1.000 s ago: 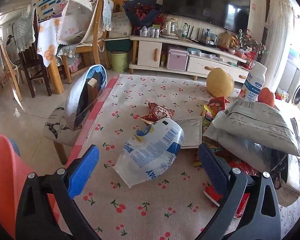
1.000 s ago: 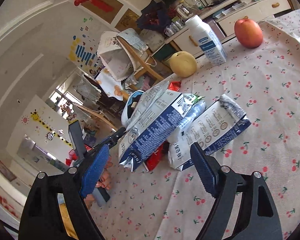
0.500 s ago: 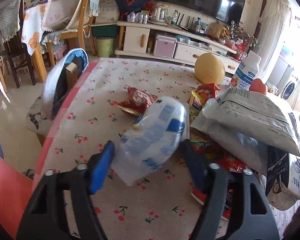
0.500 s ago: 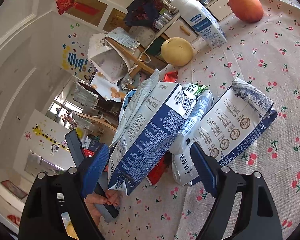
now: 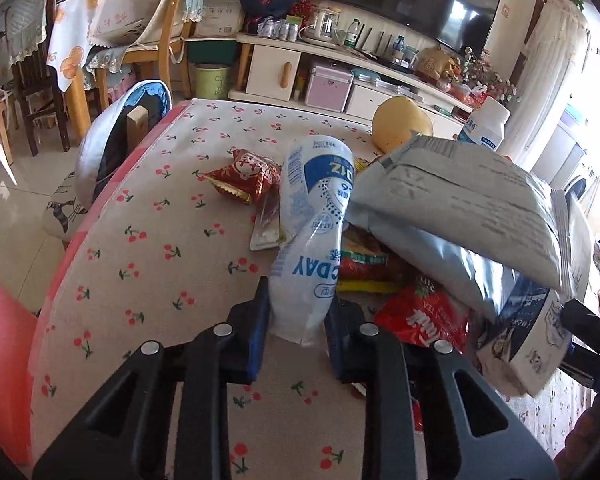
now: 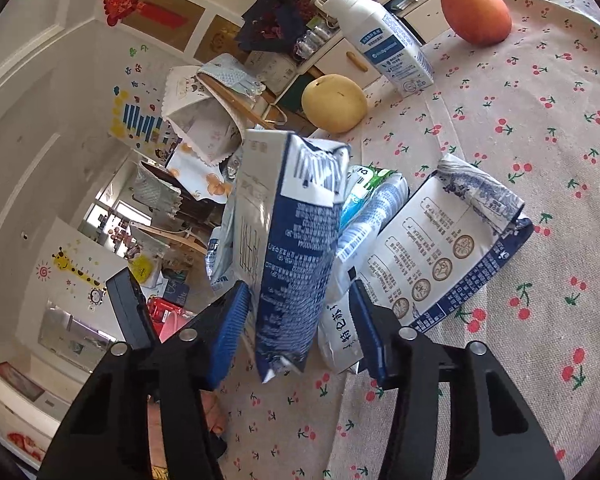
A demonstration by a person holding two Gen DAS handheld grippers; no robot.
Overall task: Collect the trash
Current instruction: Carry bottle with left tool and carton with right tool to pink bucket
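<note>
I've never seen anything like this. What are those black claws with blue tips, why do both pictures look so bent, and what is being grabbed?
No robot here: a person holds a hand-operated claw in each hand, each with a wide-angle camera looking along its fingers, hence the bending. In the left-hand view, the left gripper has just closed on a white-and-blue plastic pouch. In the right-hand view, the right gripper has been closing around a flattened blue milk carton; whether it pinches yet is unclear. On the cherry tablecloth lie more wrappers, a second flattened carton, a pear, an apple and a white bottle.

Cherry-print table (image 6: pixel 540 128) under apple (image 6: pixel 476 12), pear (image 6: pixel 334 102), wrappers (image 5: pixel 244 174).
</note>
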